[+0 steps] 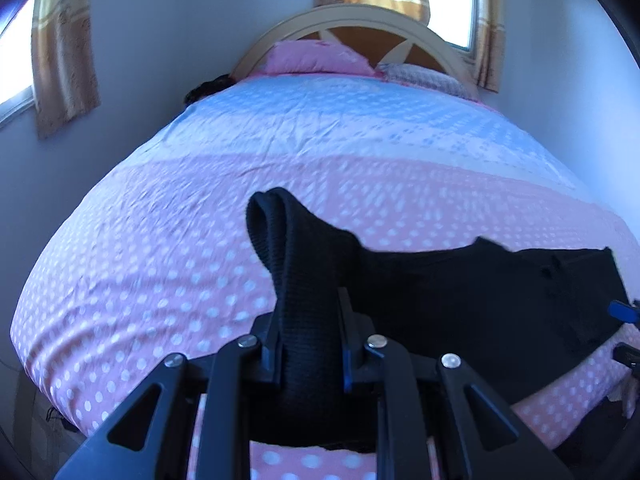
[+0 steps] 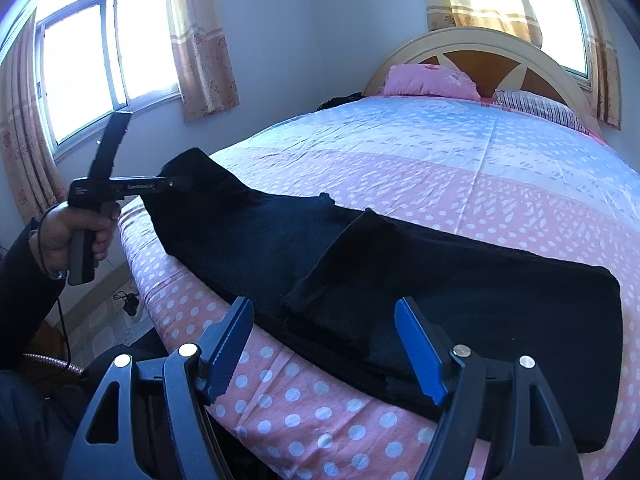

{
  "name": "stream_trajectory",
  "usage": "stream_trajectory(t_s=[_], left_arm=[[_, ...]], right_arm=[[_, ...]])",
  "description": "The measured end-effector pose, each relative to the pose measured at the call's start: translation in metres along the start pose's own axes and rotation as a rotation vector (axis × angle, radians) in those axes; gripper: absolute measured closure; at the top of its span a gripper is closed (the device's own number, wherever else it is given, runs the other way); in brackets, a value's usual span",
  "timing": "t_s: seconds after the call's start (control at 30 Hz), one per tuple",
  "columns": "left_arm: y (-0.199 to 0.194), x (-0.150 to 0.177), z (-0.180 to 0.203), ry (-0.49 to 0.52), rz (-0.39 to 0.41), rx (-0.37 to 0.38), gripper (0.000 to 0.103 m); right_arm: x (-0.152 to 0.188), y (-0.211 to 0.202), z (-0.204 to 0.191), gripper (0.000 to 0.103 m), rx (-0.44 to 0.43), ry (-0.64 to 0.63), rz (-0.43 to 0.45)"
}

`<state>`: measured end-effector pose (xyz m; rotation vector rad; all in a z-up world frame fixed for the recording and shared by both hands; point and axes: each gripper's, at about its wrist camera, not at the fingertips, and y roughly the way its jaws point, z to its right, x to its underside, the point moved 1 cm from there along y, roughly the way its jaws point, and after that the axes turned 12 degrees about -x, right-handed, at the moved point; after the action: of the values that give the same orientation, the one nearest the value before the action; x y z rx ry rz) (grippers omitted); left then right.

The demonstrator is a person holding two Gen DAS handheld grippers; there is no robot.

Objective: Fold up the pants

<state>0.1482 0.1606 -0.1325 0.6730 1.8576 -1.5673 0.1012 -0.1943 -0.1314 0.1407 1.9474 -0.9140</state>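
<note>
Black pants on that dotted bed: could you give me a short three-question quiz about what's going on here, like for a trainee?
1. True or false: the left gripper is shut on the pants.
2. The right gripper is: A) open, holding nothing; B) shut on a pillow; C) shut on the curtain.
3. Fill in: the pants lie along the near edge of the ___.

Key: 1 true; 2 A; 3 bed.
</note>
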Motion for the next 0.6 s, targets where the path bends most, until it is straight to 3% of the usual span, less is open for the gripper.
stream_trajectory(t_s=[0.23, 0.43, 0.6], left_arm=[[-0.019, -0.008, 0.03, 0.046, 0.016, 0.067, 0.083], [-0.025, -0.017, 0.051, -0.037, -0.047, 0.27, 0.083], [-0.036, -0.024, 0.088, -0.009, -0.057, 0.357, 0.083]], right_arm=[[-0.006, -0.01, 0.004, 0.029, 0.034, 0.007, 0.013], [-0.014, -0.038, 0.013, 0.029, 0.077, 0.016, 0.057], [-0.016, -0.066, 0.032, 0.029, 0.125, 0.079, 0.101]])
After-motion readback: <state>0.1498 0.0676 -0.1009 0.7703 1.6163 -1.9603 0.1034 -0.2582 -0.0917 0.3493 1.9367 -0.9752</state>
